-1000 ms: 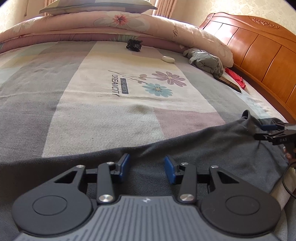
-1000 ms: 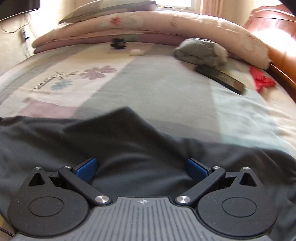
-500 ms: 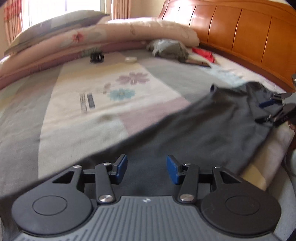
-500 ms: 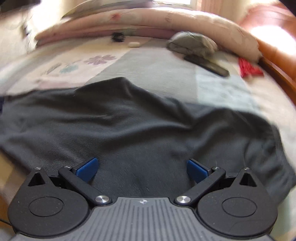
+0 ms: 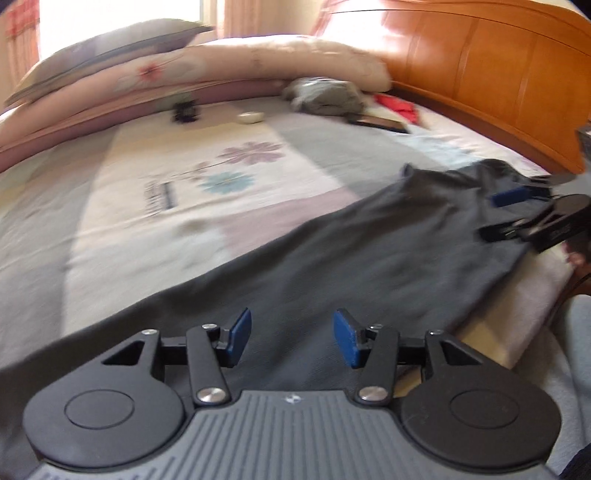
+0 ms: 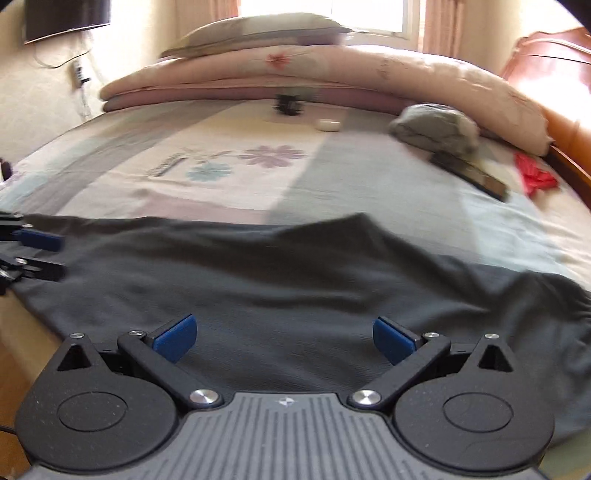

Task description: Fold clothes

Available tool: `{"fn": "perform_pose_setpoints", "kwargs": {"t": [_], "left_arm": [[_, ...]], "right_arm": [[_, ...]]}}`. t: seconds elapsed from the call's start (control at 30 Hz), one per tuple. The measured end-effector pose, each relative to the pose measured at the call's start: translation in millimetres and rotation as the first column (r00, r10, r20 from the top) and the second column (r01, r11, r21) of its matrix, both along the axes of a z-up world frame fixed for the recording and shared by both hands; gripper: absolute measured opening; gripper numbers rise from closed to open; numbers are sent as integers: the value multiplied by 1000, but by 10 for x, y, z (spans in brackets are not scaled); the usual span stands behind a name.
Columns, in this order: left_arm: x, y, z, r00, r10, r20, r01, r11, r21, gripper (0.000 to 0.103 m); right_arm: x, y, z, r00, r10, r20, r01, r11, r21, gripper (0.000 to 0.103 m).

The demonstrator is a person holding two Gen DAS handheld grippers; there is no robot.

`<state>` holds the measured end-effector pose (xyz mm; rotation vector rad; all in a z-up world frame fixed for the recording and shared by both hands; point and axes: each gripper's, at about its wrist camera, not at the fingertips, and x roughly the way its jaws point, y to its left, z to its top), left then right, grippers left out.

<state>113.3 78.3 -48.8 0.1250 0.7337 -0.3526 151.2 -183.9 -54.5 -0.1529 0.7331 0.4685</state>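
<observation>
1. Where the bedspread [image 6: 229, 177] nears the bed's near edge, dark grey garment [image 6: 295, 280] spread flat, reaching across most of the width, far hem humped into a low peak right of centre.
2. Above its left part, left gripper [image 5: 291, 339]: blue pads apart, nothing between them, jaws just lately widening; cloth lying below, not pinched.
3. Above its right part, right gripper [image 6: 284, 338]: fingers spread wide, gap empty, garment beneath untouched as far as can be told.
4. In the left wrist view, the right gripper's tips at the far right over the garment's end; in the right wrist view, the left gripper's tips at the left edge.
5. Farther off: folded quilt [image 6: 332, 70] with pillow [image 6: 258, 27] on top, black hair clip [image 6: 290, 105], small white object [image 6: 328, 124], crumpled grey cloth [image 6: 436, 127], dark flat device [image 6: 476, 177] just beside it, red item [image 6: 535, 177] near the wooden headboard [image 5: 498, 74].
</observation>
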Motion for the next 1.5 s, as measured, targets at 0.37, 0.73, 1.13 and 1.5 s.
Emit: {"fn": "perform_pose_setpoints", "kwargs": {"t": [0.37,0.73,1.13,1.5], "left_arm": [[-242,351,-227,995,69,-76,-71,997,-21,54],[-495,1331,-179,931,330,-153,-350,928,-129,55],[-90,1835,-223,857,512,-52,-515,855,-63,58],[-420,1999,-53,887,457,-62,-461,872,-164,59]], "right_arm": [[-107,211,-239,999,-19,-33,18,999,-33,103],[-98,257,-242,998,-45,-37,44,998,-40,103],[-110,253,-248,998,-58,-32,57,998,-38,103],[-117,266,-256,997,-75,-25,74,997,-33,103]]}}
